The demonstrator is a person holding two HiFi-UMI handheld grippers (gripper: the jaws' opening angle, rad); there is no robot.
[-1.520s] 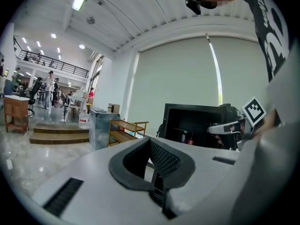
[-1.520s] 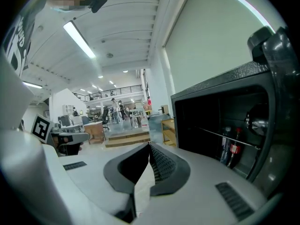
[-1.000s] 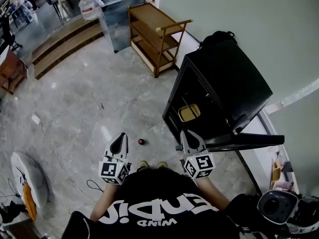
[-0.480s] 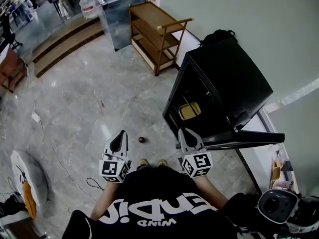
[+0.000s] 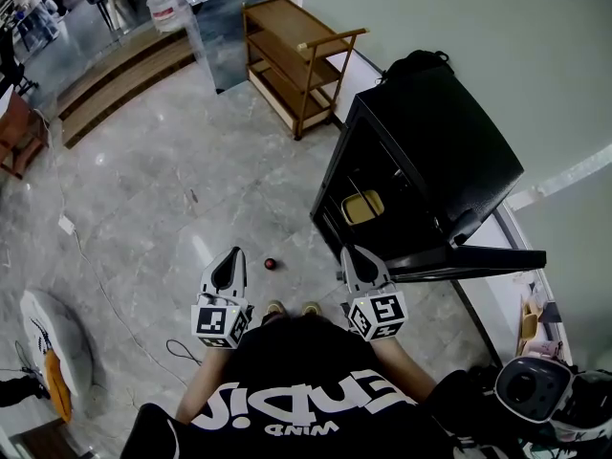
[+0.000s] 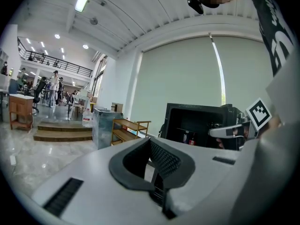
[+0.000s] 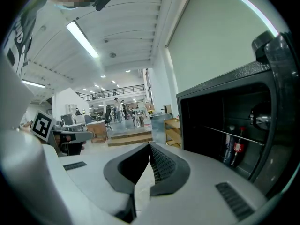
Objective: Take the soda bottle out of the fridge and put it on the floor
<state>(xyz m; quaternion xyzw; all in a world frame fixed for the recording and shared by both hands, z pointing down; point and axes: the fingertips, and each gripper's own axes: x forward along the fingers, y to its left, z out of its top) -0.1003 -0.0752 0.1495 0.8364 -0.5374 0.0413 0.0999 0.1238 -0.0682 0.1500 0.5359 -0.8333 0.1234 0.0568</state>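
Observation:
A dark soda bottle (image 7: 238,146) with a red label stands on a shelf inside the open black fridge (image 5: 430,151); it also shows small and far off in the left gripper view as the soda bottle (image 6: 191,138). My right gripper (image 5: 352,253) is held in front of the fridge's opening, well short of the bottle, shut with nothing in it. Further left, over the floor, my left gripper (image 5: 229,256) is likewise shut and holds nothing. The fridge door (image 5: 469,261) hangs open to the right of my right gripper.
A small red object (image 5: 271,263) lies on the marble floor between the grippers. A yellow container (image 5: 363,208) sits in the fridge. A wooden shelf cart (image 5: 292,60) and a metal cabinet (image 5: 225,27) stand beyond. A white object (image 5: 53,342) and cable lie at left.
Both grippers stay shut and nearly in place; the right one has edged slightly to the left in the head view.

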